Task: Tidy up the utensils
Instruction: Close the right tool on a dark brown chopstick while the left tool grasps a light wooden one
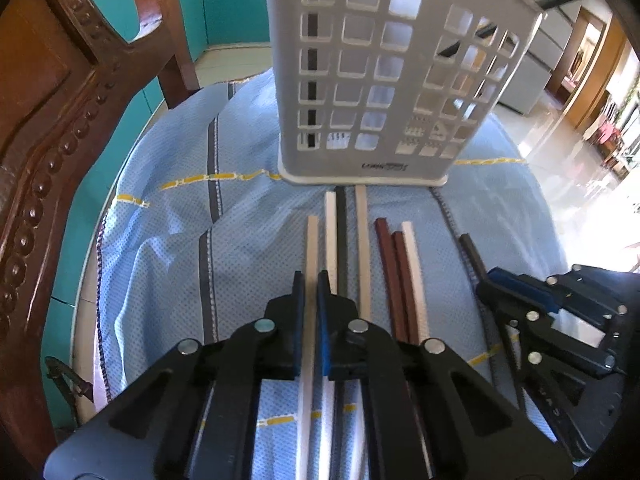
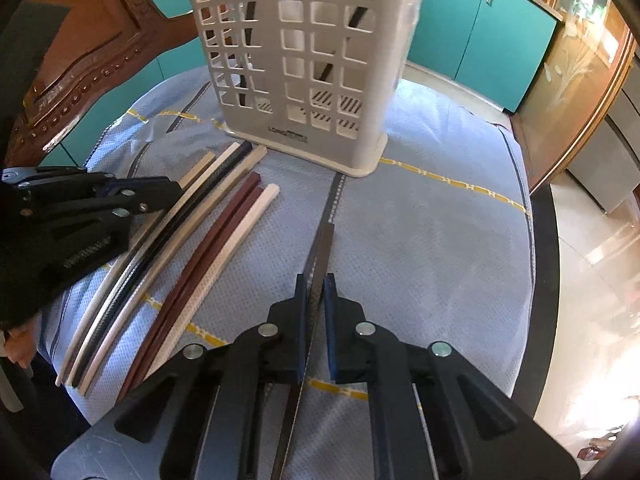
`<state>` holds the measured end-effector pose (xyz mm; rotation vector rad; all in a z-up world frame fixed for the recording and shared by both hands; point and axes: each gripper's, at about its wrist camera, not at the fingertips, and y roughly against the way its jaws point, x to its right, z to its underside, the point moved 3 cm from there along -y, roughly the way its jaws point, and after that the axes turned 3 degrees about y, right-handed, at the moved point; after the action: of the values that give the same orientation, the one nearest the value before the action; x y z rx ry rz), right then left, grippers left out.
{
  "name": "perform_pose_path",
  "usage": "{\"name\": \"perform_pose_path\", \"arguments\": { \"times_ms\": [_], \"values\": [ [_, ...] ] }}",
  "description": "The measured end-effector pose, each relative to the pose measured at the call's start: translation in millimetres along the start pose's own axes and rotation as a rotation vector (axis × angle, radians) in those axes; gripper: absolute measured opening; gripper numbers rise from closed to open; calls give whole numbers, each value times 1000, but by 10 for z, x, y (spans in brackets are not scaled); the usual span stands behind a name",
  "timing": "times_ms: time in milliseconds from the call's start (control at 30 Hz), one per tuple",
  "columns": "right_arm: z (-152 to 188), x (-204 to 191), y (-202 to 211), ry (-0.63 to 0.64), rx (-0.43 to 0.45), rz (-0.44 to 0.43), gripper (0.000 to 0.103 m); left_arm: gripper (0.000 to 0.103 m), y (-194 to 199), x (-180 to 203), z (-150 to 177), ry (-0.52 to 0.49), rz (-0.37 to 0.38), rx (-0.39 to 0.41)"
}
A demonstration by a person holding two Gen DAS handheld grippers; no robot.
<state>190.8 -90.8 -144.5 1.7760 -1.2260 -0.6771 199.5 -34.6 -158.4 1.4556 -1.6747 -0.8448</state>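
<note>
The chopsticks are the story here: a loose row of slim, square-sectioned sticks lying on the blue cloth [image 1: 160,208] that covers the counter, their far tips pointing at 12 o'clock toward the perforated holder [image 1: 384,80]. They look light and stiff, smooth-sided, probably slippery in plastic pads and apt to roll or swing if pinched near one end.

The left tool [image 1: 311,284] has its pads closed in on a cream chopstick [image 1: 312,240], the leftmost of the row, with barely any gap showing, so it reads as gripping it, about mid-length. That seems a sound place to hold, since a grip near the balance point should keep the stick from drooping. Just to its right lie a white chopstick [image 1: 330,232], a dark one [image 1: 341,236] and a beige one [image 1: 362,240], then 2 brown chopsticks [image 1: 390,272] and another white one [image 1: 414,268] at about 2 o'clock.

Over in the right wrist view, the right tool [image 2: 316,292] is narrowed around a lone black chopstick [image 2: 320,264] lying apart from the row, pads hugging both sides; whether it is truly clamped is a judgement, but it looks gripped. The holder [image 2: 304,52] stands upright at 12 o'clock, with at least 1 dark stick already slanting inside. A carved wooden chair [image 1: 52,120] sits at 9 o'clock.
</note>
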Motion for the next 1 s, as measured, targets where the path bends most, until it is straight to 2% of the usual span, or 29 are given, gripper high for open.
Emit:
{"name": "perform_pose_path", "arguments": {
  "times_ms": [133,433,533,667,767,1000],
  "values": [
    [-13,69,-25,-21,-13,-11,9,7,72,-31,-21,16,34,10],
    [4,82,17,-46,-11,-2,11,8,-23,-119,-30,21,8,-15],
    [-18,80,12,-47,-14,5,11,8,-43,-36,-12,-4,-16,-12],
    [-3,103,25,-50,-15,22,17,8,-55,-39,-18,-5,-25,-12],
    [5,116,18,-53,-16,24,19,10,-81,-58,0,-14,-44,-42],
    [-22,124,-12,-61,-13,29,19,11,-120,-35,-2,-33,-58,-37]
  ]
}}
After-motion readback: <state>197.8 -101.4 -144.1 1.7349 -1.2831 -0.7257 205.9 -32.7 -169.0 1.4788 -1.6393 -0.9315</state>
